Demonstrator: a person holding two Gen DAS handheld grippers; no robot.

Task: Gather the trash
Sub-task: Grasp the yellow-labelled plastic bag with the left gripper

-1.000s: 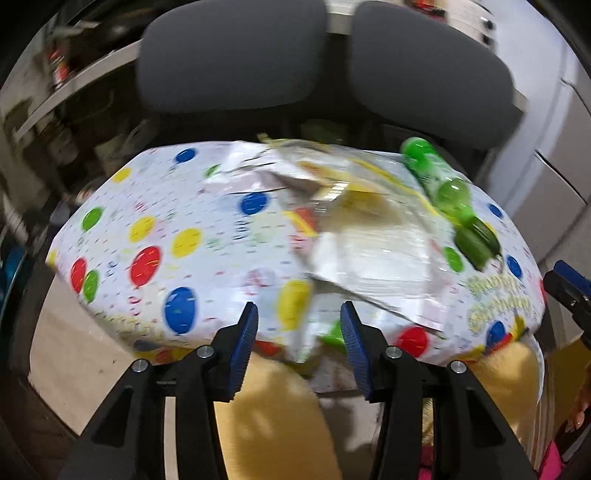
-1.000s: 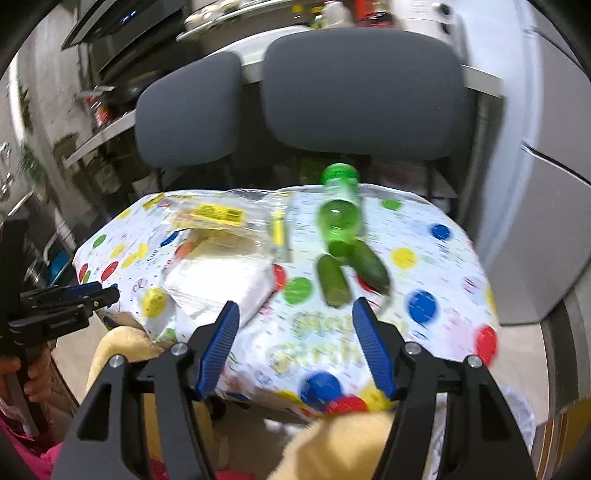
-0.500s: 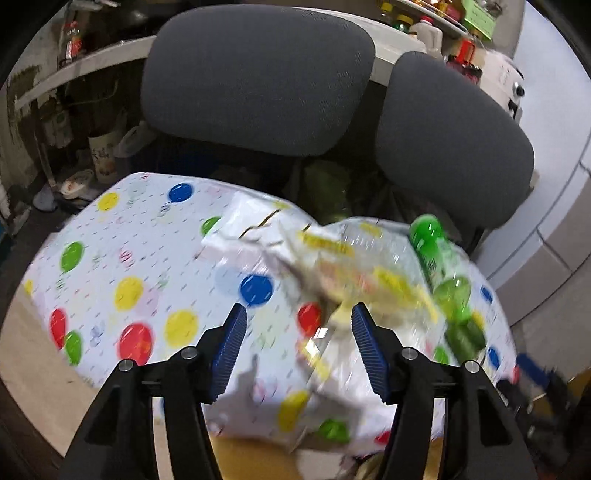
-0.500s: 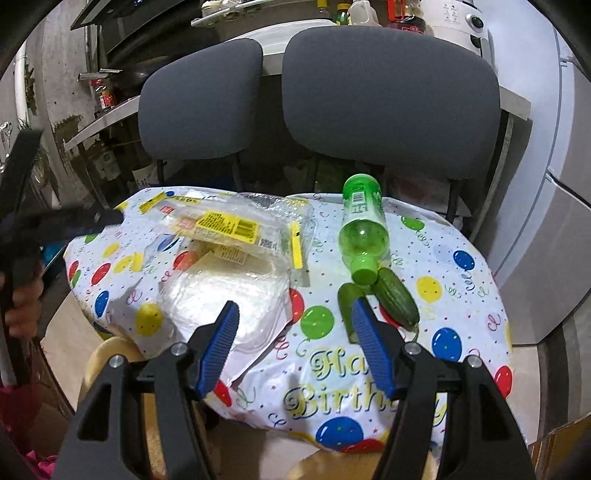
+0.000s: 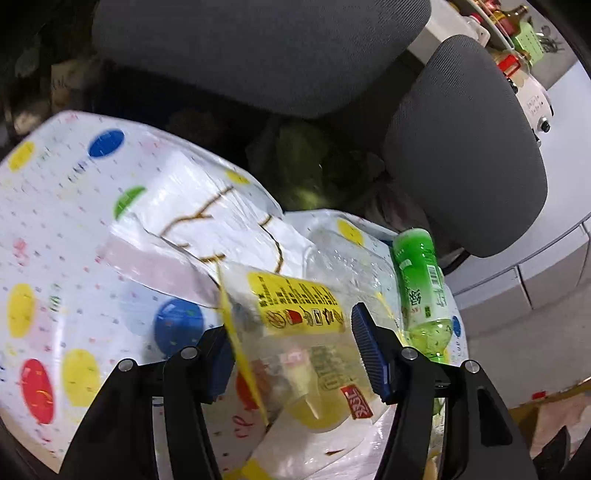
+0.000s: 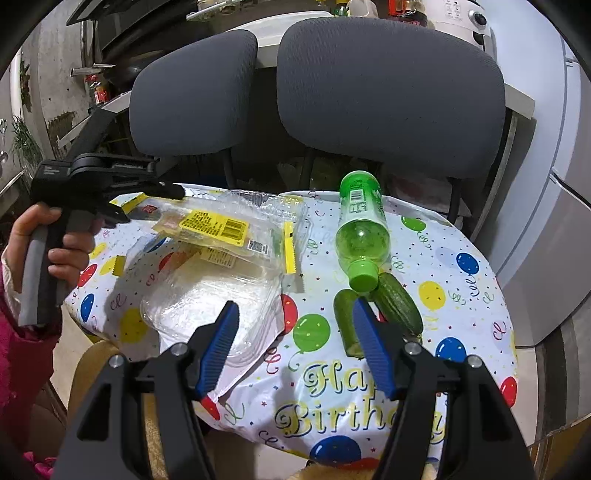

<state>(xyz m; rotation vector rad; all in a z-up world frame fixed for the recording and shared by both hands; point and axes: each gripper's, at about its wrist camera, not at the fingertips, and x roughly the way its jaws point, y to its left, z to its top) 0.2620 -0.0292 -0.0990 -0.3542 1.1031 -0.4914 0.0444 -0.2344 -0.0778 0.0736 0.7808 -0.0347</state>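
A clear plastic wrapper with a yellow label lies on the polka-dot tablecloth. My left gripper is open with its jaws around the wrapper's near end; it also shows in the right wrist view at the wrapper's left end. A clear plastic tray lies under the wrapper. A green bottle lies on its side to the right, with two cucumber pieces by its cap. My right gripper is open and empty above the table's front.
Two grey chair backs stand right behind the table. White crumpled packaging lies on the cloth at the left. A white cabinet stands at the right. A counter with bottles and jars runs behind the chairs.
My left gripper has moved forward and down over the table until its open jaws straddle the yellow-label wrapper. My right gripper has risen slightly and stayed open.
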